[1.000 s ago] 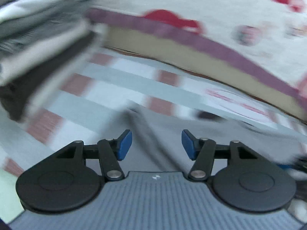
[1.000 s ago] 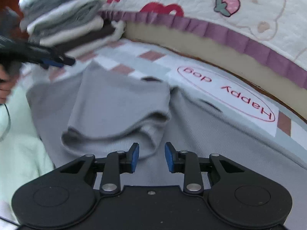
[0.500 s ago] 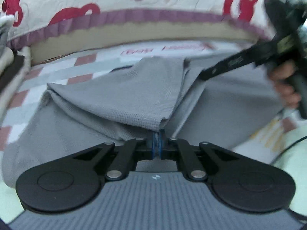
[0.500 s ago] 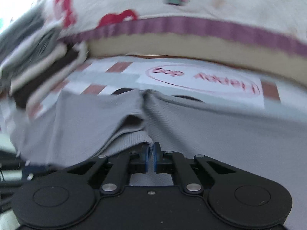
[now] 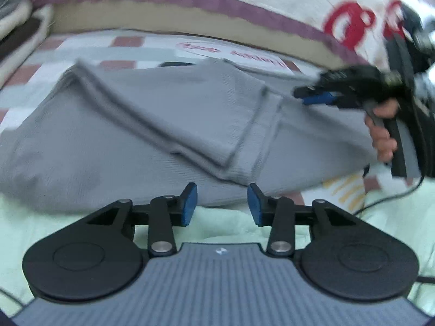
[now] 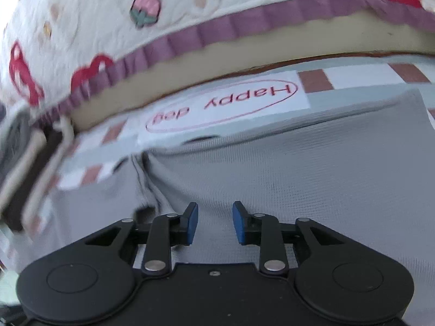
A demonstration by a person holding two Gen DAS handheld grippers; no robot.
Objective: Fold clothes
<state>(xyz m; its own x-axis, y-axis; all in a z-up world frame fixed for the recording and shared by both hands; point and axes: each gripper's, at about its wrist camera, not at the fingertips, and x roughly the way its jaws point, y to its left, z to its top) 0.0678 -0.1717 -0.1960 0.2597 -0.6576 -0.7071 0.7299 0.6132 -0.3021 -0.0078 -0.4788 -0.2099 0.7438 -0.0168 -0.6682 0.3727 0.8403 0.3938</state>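
Both the left hand-held gripper (image 5: 220,203) and right hand-held gripper (image 6: 214,223) hang spread, empty, beside the grey garment's (image 5: 168,114) folded edge.

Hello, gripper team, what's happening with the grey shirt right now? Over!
Left gripper open, empty. Right gripper open, empty, over the cloth. Grey garment flat on the bed, one flap folded over. Nothing blocking it.

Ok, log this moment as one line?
left gripper: open | right gripper: open | grey garment: sleeve folded in, flat on bed
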